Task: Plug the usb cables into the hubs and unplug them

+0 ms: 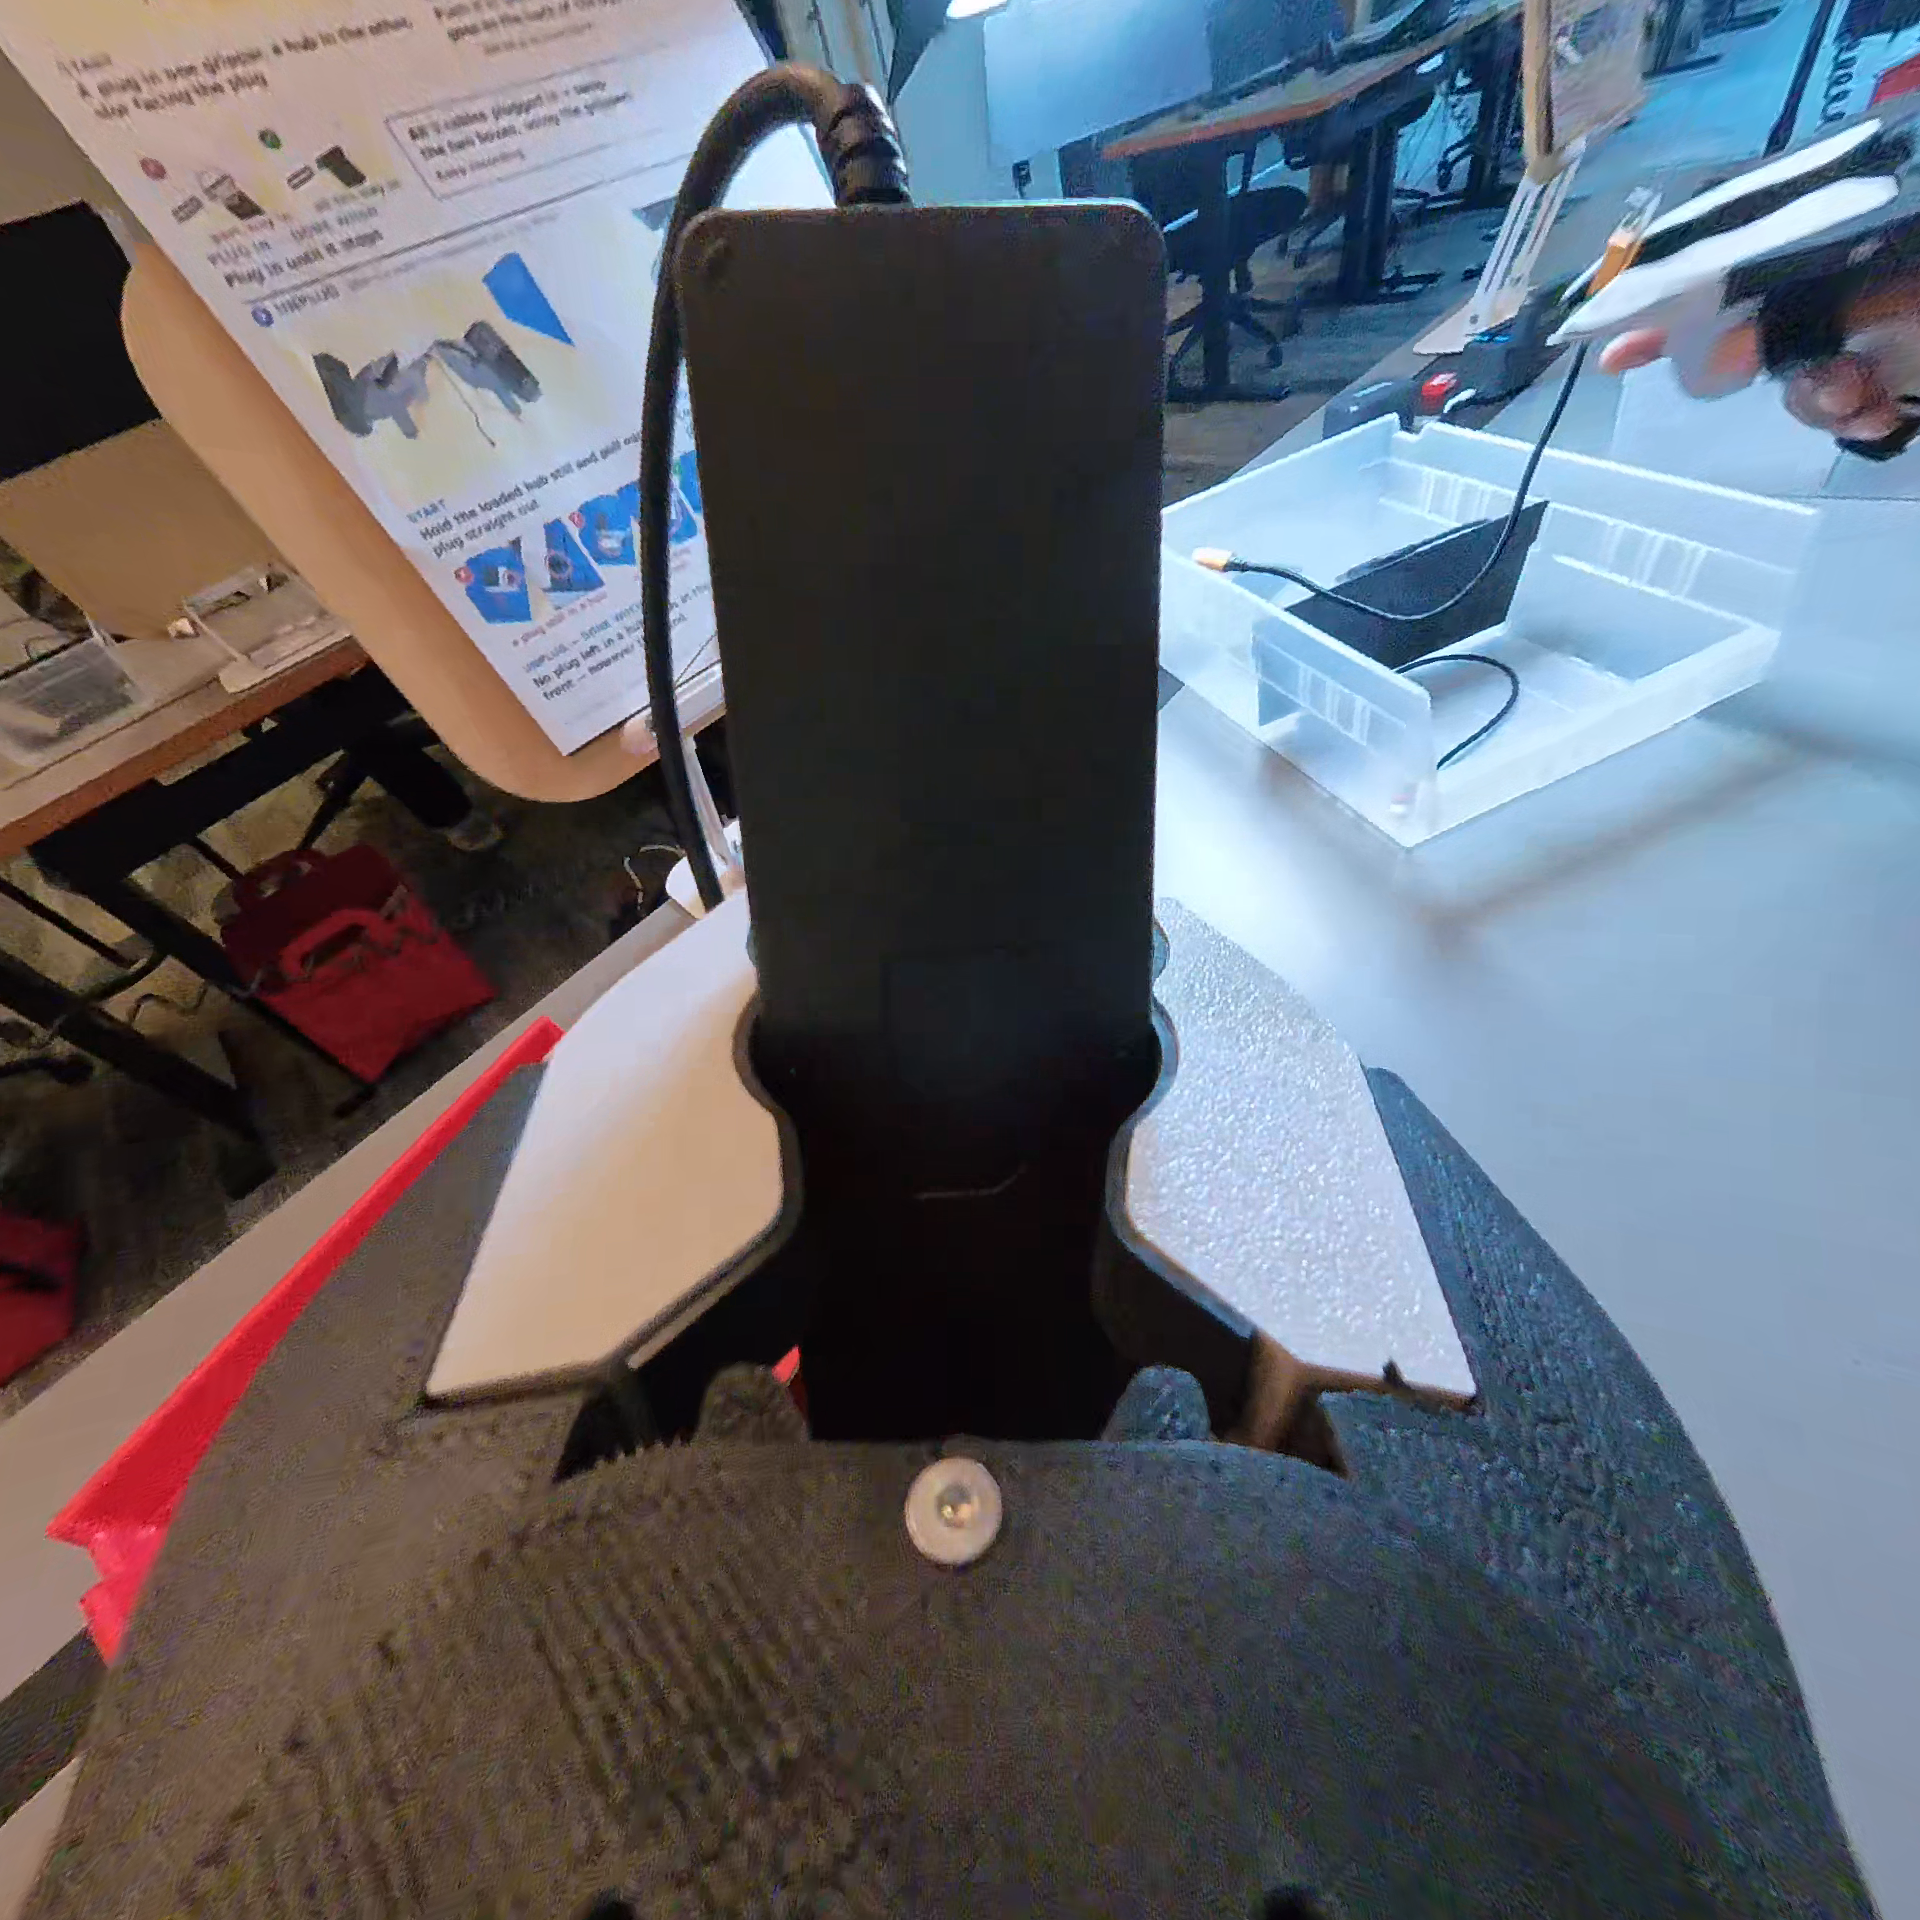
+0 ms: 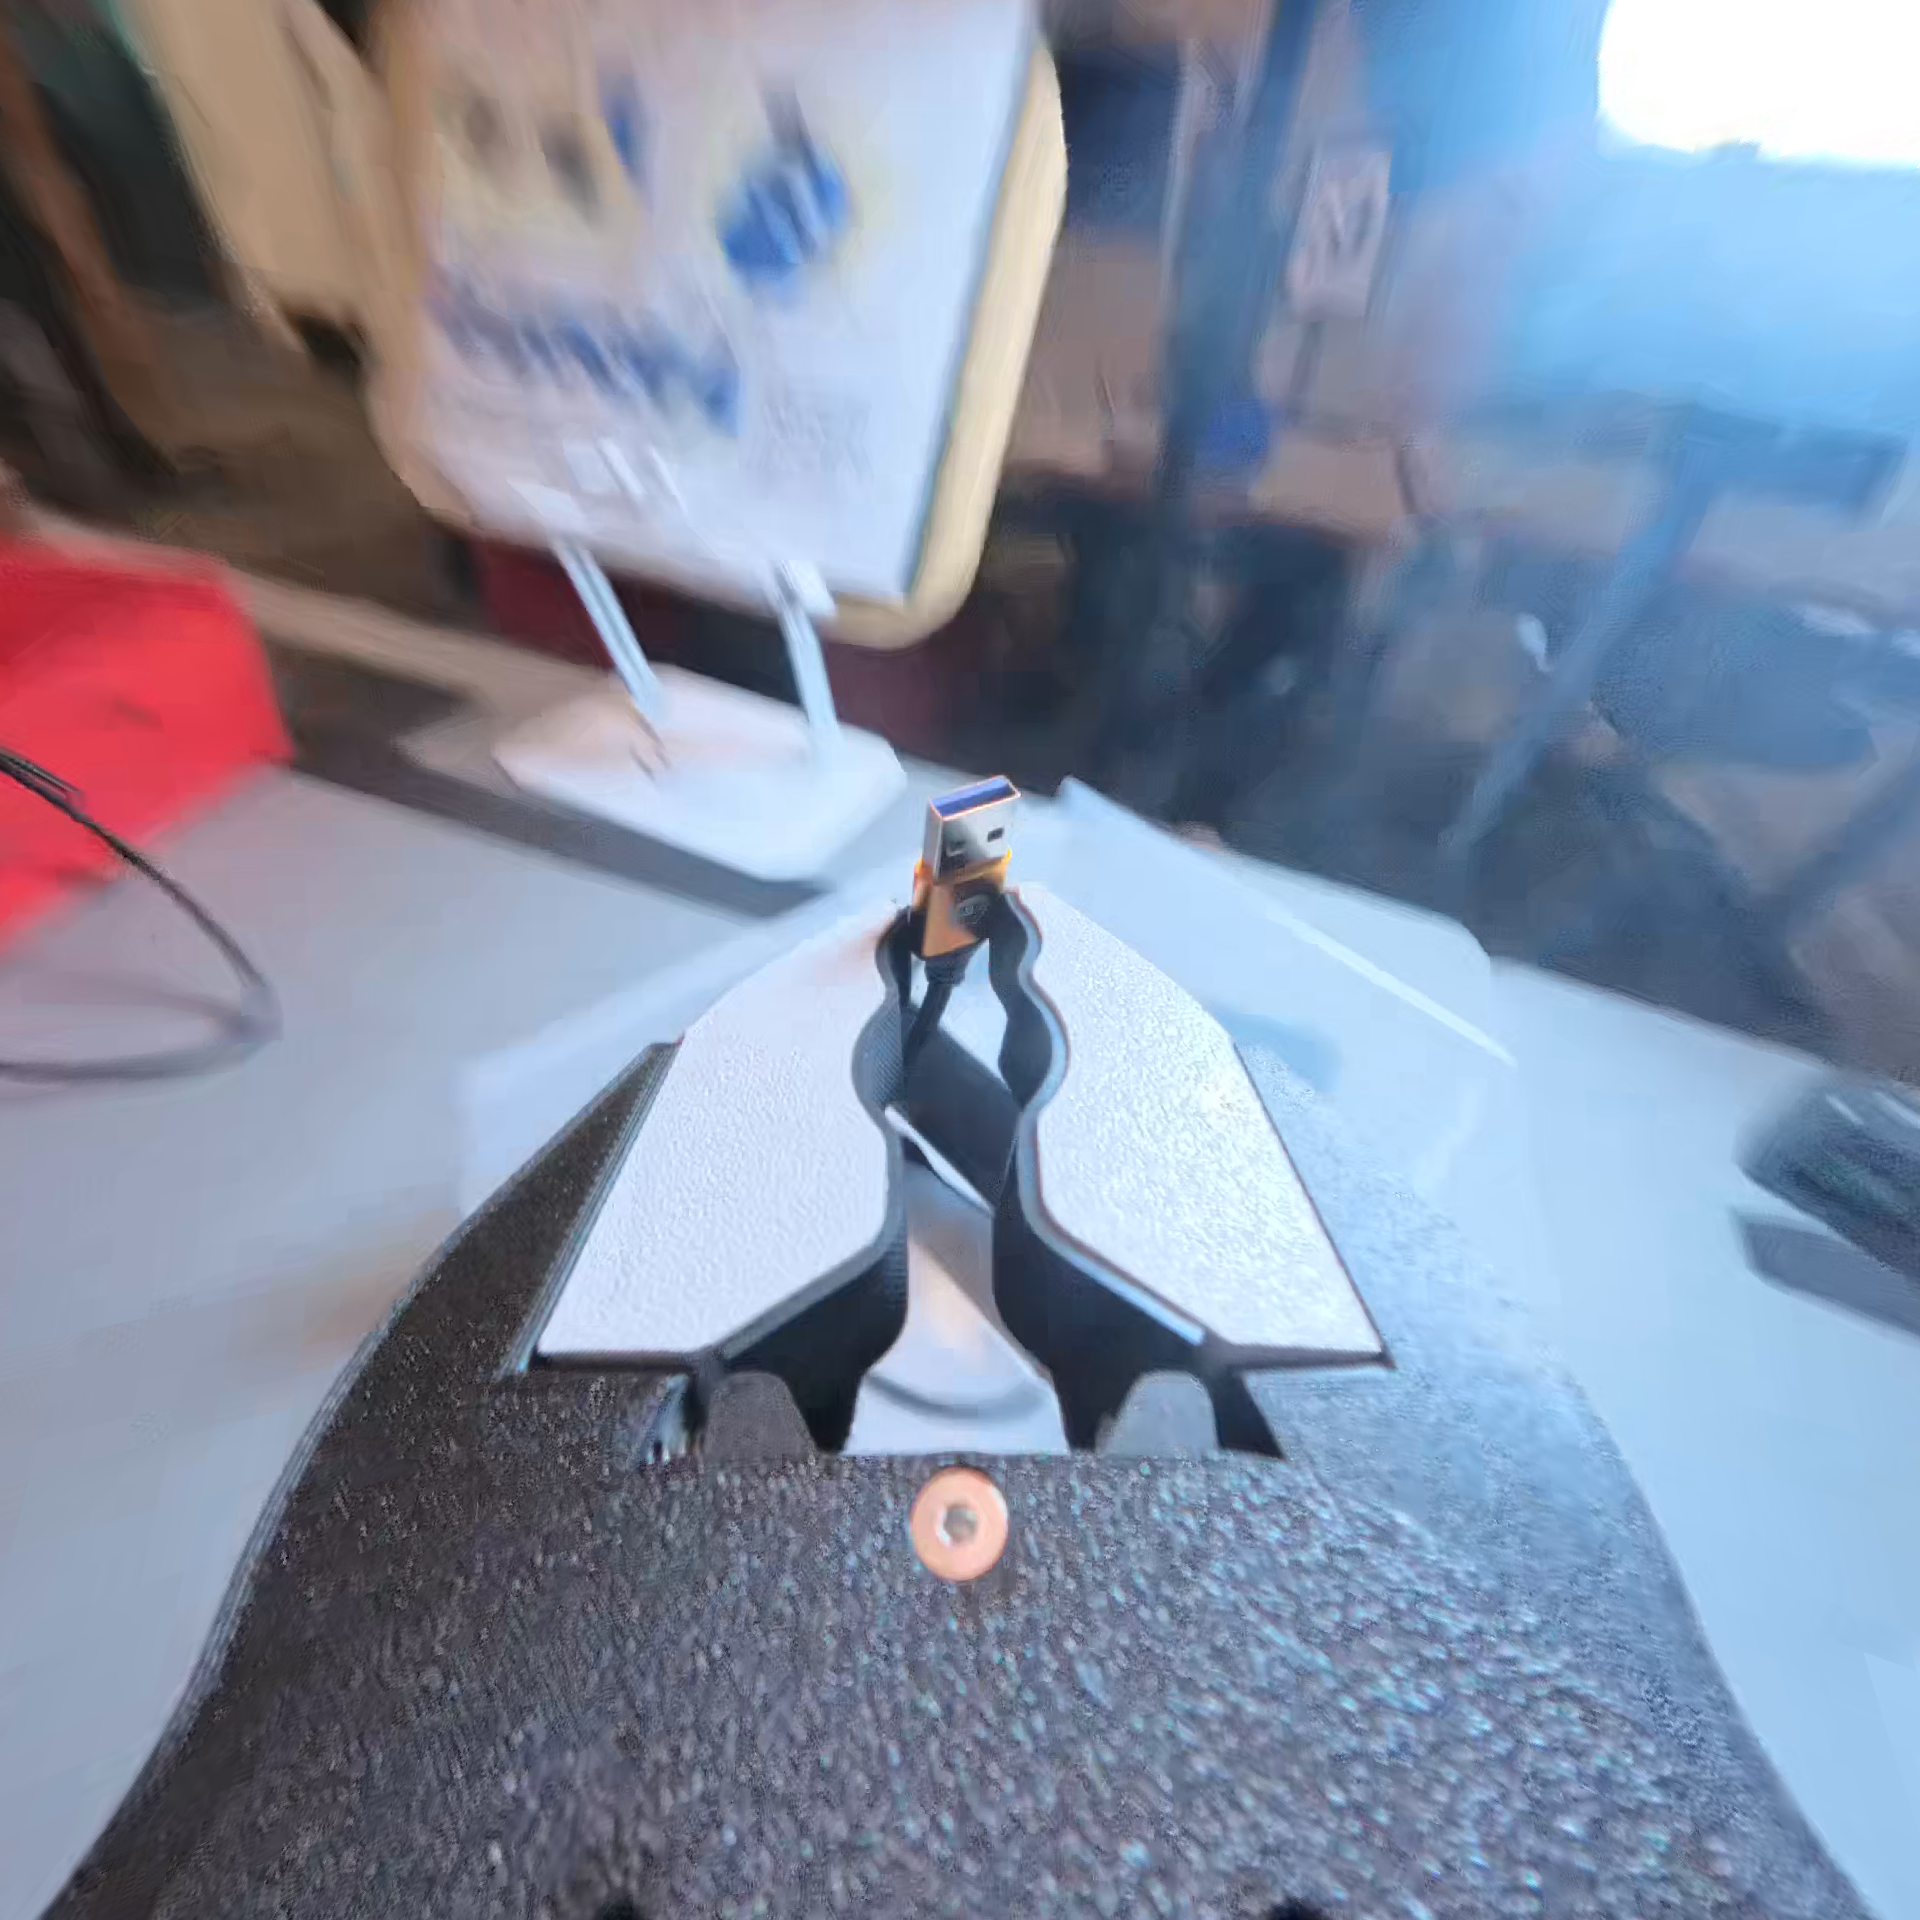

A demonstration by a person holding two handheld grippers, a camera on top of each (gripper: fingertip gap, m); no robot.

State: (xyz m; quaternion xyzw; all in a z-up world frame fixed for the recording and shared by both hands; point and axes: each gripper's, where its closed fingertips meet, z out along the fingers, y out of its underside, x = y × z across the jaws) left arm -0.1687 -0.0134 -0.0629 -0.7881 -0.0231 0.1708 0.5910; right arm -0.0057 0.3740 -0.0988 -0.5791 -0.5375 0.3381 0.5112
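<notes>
My left gripper (image 1: 951,997) is shut on a flat black USB hub (image 1: 920,582) that stands up between its fingers, with the hub's thick black cable (image 1: 675,436) looping from its top down the left side. My right gripper (image 2: 961,935) is shut on an orange USB plug (image 2: 961,904); the plug's silver metal end with a blue insert (image 2: 971,826) points forward, and its black cable trails back between the fingers. The right gripper also shows far off in the left wrist view (image 1: 1756,249), blurred, above the bin, with a thin black cable (image 1: 1538,468) hanging from it.
A clear plastic bin (image 1: 1621,665) on the grey table (image 1: 1558,1039) holds a black hub, a cable and a second orange plug (image 1: 1210,561). An instruction sheet on a white stand (image 1: 416,364) is at the table's left edge. A red bag (image 1: 343,956) lies on the floor.
</notes>
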